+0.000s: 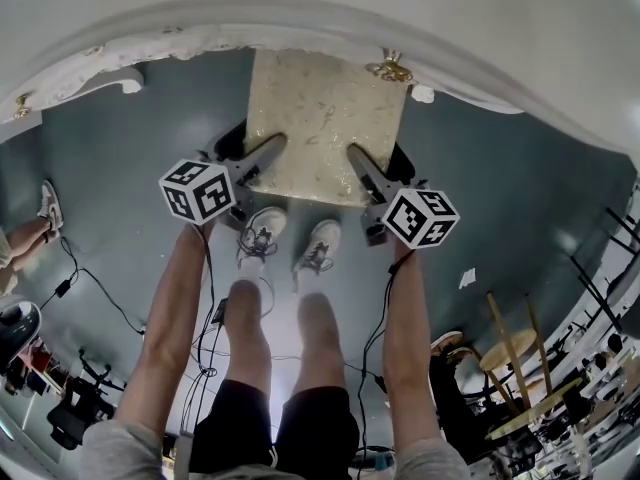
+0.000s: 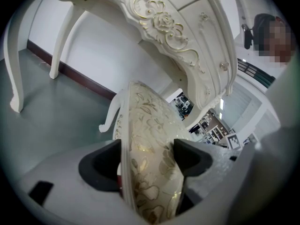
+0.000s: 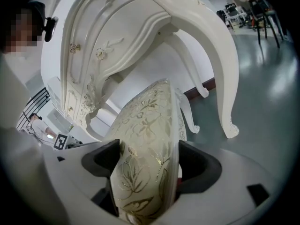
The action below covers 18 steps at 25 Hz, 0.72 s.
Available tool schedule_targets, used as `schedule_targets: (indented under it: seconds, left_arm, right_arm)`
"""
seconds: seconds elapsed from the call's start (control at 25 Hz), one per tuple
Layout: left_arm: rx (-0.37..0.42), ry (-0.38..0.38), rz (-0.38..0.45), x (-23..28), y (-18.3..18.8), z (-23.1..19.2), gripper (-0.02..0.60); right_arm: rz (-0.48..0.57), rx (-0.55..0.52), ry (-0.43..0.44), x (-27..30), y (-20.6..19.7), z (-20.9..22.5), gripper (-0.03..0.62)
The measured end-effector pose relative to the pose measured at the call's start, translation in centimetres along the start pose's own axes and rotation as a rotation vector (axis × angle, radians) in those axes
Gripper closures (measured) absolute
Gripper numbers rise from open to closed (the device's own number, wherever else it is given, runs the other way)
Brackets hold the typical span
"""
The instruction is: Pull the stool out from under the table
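A stool (image 1: 322, 123) with a cream, gold-leaf-patterned cushion stands on the grey floor, its far edge just under the white ornate table (image 1: 300, 13). My left gripper (image 1: 268, 154) is shut on the cushion's near left corner, and my right gripper (image 1: 358, 158) on its near right corner. In the left gripper view the cushion (image 2: 150, 158) is pinched between the black pads (image 2: 101, 165). The right gripper view shows the cushion (image 3: 145, 153) squeezed between the pads (image 3: 199, 168), with a white stool leg (image 3: 187, 114) beyond.
Carved white table legs (image 3: 220, 69) (image 2: 14, 60) curve down either side of the stool. The person's shoes (image 1: 290, 240) stand just behind it. Cables (image 1: 95, 288) trail on the floor at left. Chairs and wooden furniture (image 1: 520, 378) crowd the lower right.
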<state>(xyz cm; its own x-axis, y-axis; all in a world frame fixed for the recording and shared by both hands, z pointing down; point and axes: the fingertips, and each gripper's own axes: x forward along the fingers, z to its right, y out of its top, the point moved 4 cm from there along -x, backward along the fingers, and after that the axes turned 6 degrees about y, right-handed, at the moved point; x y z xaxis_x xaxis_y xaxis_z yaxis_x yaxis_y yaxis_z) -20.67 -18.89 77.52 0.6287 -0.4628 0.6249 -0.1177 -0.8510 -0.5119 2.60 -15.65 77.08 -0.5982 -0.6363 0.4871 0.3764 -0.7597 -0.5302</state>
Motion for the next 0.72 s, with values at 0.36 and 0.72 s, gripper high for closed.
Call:
schedule_targets:
  seconds: [0.36,0.72]
  left_arm:
    - [0.033,0.026,0.036,-0.9,2.1,1.4,0.236]
    - [0.066,0.001,-0.031,-1.8,1.4,3.5,0.241]
  right_arm:
    - [0.082,0.038,-0.051,-1.4,1.2,-1.3,0.209]
    - [0.117,0.102,-0.096,-4.6,-0.2,-2.0,0.209]
